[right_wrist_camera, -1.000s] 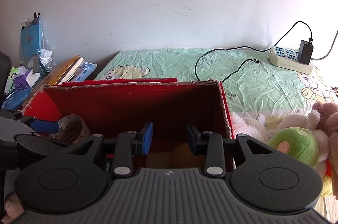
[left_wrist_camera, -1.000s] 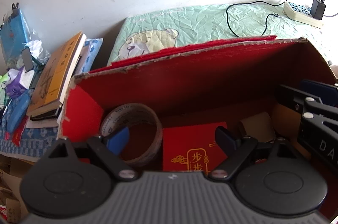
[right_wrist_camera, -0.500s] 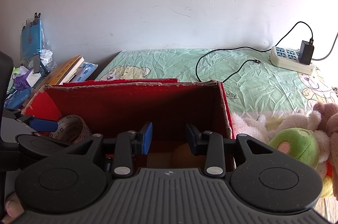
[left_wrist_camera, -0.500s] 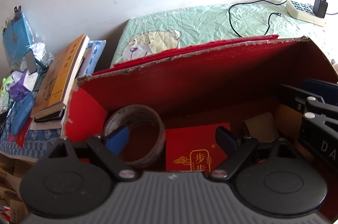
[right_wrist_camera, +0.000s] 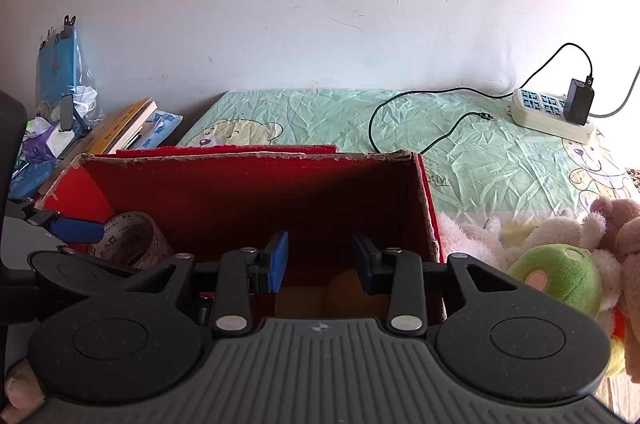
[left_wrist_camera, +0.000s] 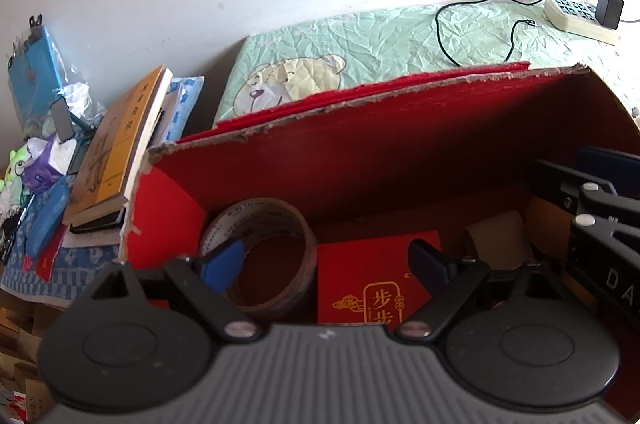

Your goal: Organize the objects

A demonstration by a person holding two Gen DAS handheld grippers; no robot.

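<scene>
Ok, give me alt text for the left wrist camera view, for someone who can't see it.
The left gripper, jaws open and empty, points down into a red cardboard box holding a tape roll and a red envelope. Books are stacked left of the box.

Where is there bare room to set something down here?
Free: the crumpled green bedsheet between the red cardboard box and the white power strip, apart from a black cable. Crowded: the box floor with its tape roll and red envelope; plush toys beside it.
</scene>
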